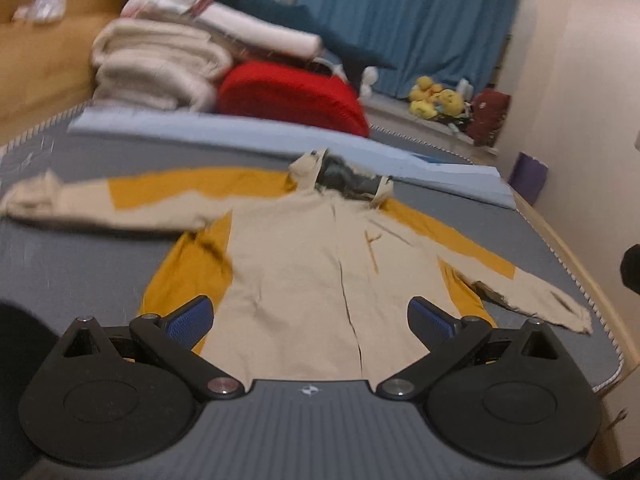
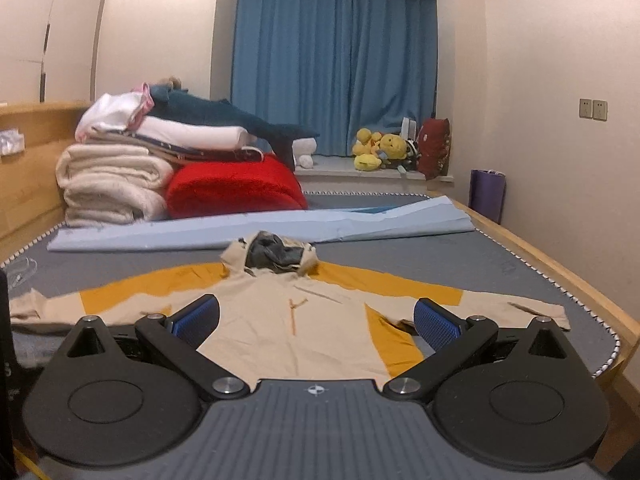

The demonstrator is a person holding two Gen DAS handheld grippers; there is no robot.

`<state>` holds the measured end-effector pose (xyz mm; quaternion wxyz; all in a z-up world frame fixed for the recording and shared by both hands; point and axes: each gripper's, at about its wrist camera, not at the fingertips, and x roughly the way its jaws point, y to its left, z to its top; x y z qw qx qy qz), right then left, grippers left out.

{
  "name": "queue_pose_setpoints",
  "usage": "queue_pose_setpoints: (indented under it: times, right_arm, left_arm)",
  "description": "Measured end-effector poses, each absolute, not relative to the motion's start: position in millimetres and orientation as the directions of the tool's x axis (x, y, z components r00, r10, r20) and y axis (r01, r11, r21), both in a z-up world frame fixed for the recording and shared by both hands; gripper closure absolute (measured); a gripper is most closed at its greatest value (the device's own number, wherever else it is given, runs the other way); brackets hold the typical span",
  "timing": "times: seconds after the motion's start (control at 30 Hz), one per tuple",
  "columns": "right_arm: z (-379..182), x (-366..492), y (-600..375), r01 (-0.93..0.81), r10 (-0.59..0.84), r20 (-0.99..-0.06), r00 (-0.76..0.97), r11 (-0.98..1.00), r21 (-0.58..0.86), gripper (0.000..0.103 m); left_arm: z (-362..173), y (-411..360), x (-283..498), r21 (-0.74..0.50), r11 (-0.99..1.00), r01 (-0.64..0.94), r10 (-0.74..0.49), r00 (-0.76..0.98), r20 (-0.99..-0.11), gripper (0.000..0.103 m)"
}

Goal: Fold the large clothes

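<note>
A beige and mustard jacket [image 1: 304, 264] lies spread flat, front up, on the grey mattress [image 1: 80, 256], sleeves stretched out to either side and the hood [image 2: 276, 256] with its dark lining at the far end. Its zip runs down the middle of the body toward the cameras.

The left gripper [image 1: 310, 320] hangs above the jacket's lower hem, jaws spread wide and holding nothing; its blue pads [image 1: 192, 320] frame the beige front panel. The left wrist view is tilted and blurred.

The right gripper [image 2: 316, 322] is also spread wide and empty, poised over the jacket's body nearer the right sleeve [image 2: 512, 304], which lies flat toward the mattress edge.

Beyond the hood, a light blue sheet [image 2: 320, 224] lies folded across the mattress. Behind it, by the wooden headboard [image 2: 28, 160], sit a stack of cream blankets [image 2: 112, 184], a red blanket [image 2: 236, 188] and more folded linen on top. Blue curtains [image 2: 332, 60] cover the far window, with yellow plush toys [image 2: 376, 148] on the sill.
</note>
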<state>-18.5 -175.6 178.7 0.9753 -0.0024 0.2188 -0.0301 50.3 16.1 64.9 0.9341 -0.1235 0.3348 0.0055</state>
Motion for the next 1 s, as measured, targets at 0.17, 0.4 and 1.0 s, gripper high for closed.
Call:
queue_pose_setpoints:
  times: [0.17, 0.4, 1.0]
  right_arm:
    - [168, -15, -184, 0.050, -0.037, -0.424, 0.905, 0.999, 0.018, 0.001]
    - [138, 22, -206, 0.001, -0.006, -0.430, 0.903, 1.000, -0.013, 0.001]
    - [106, 237, -173, -0.114, 0.129, -0.425, 0.896, 0.992, 0.061, 0.004]
  left_arm:
    - [66, 8, 47, -0.141, 0.985, -0.096, -0.010, 0.791, -0.611, 0.000]
    - [62, -14, 38, -0.039, 0.997, -0.067, 0.035, 0.839, -0.543, 0.000]
    - [59, 83, 207, 0.000, 0.965, -0.262, 0.232, 0.854, -0.466, 0.021]
